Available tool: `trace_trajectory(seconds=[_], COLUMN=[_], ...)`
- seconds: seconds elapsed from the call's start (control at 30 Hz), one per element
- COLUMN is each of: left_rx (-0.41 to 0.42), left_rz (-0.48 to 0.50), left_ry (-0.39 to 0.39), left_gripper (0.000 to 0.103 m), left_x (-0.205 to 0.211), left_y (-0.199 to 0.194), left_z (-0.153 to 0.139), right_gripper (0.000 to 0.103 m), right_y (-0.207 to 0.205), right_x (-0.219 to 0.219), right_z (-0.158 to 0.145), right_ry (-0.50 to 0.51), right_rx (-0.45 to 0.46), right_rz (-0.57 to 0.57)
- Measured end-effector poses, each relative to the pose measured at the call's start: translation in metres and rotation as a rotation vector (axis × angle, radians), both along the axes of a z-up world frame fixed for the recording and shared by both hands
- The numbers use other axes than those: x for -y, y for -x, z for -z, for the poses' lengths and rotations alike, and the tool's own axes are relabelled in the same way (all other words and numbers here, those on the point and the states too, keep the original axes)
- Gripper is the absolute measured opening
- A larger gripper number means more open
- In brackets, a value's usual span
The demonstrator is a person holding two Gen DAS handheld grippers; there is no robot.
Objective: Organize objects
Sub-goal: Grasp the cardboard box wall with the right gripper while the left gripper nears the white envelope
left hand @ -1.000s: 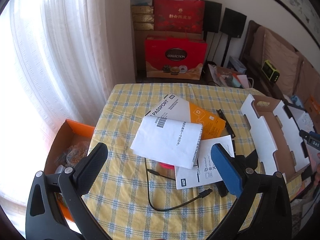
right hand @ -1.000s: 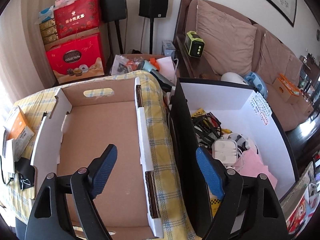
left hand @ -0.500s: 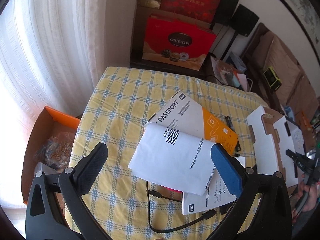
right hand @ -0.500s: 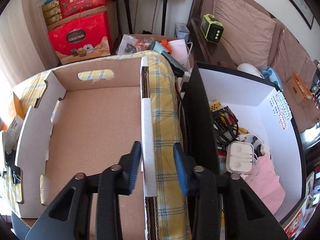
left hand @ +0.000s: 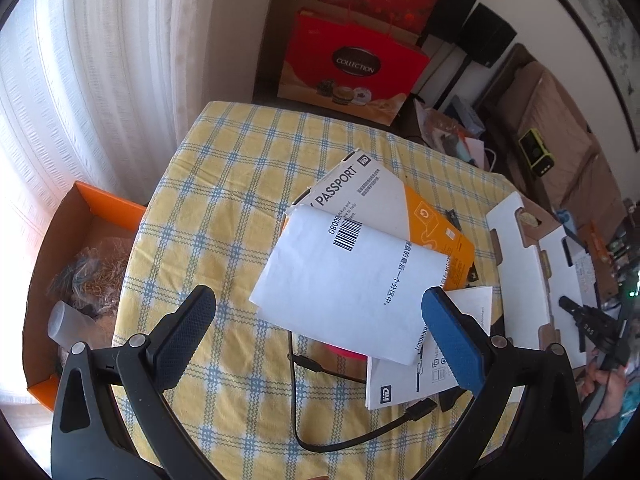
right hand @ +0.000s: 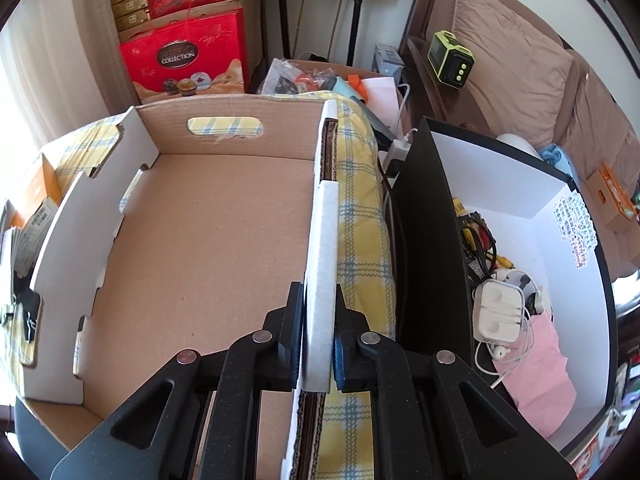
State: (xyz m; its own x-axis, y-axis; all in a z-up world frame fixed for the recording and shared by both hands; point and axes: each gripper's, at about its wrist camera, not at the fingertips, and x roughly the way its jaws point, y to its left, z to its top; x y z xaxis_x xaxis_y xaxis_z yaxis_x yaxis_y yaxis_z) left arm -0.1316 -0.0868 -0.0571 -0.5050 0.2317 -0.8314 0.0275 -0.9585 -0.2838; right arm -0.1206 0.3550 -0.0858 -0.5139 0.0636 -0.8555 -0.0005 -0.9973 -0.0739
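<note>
My left gripper (left hand: 318, 310) is open and empty above the near edge of a white paper envelope with a barcode (left hand: 348, 284). The envelope lies on an orange and white Passport box (left hand: 384, 216), over a white leaflet (left hand: 424, 364) and a black cable (left hand: 340, 432), on the yellow checked table (left hand: 224, 184). My right gripper (right hand: 318, 316) is shut on the right wall (right hand: 322, 236) of an empty cardboard tray (right hand: 208, 248). The tray also shows at the right of the left wrist view (left hand: 532, 264).
An orange box (left hand: 80, 272) with bagged items sits left of the table. A black box with a white inside (right hand: 516, 248), holding cables, earphones and pink cloth, stands right of the tray. Red gift boxes (left hand: 352, 64), speakers and a sofa (right hand: 520, 64) lie beyond.
My right gripper has shut on the tray's right wall. My left gripper has moved forward over the envelope and stays open.
</note>
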Motion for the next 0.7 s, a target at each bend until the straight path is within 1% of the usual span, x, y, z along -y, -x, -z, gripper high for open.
trace_trajectory(seconds=[0.17,0.27,0.47,0.6,0.67,0.7], left_rx=[0.007,0.036,0.074,0.095,0.092,0.093], left_rz=[0.049,0.06,-0.005,-0.05,-0.077,-0.089], left_ry=[0.0,-0.041,-0.11,-0.149,-0.188,-0.224], left_gripper=[0.103,0.103,0.102,0.1,0.1,0.099], left_x=[-0.013,-0.015,-0.003,0.002,0.006,0.009], left_y=[-0.008,-0.011,-0.008,-0.006,-0.007,-0.007], left_z=[0.0,0.007,0.022,0.027,0.029,0.03], right_gripper=[0.012,0.012,0.012,0.012,0.012,0.012], right_y=[-0.004,-0.004,-0.006,-0.007,-0.007,-0.007], right_x=[0.006,0.004,0.004,0.004,0.003,0.003], right_z=[0.001,0.002,0.0,-0.002,-0.002,-0.001], right_ry=[-0.019,0.001,0.007,0.003,0.009,0.01], right_rx=[-0.01,-0.006,-0.008,-0.011,-0.011,-0.01], right_rz=[-0.014,-0.005,0.003,0.008,0.01,0.011])
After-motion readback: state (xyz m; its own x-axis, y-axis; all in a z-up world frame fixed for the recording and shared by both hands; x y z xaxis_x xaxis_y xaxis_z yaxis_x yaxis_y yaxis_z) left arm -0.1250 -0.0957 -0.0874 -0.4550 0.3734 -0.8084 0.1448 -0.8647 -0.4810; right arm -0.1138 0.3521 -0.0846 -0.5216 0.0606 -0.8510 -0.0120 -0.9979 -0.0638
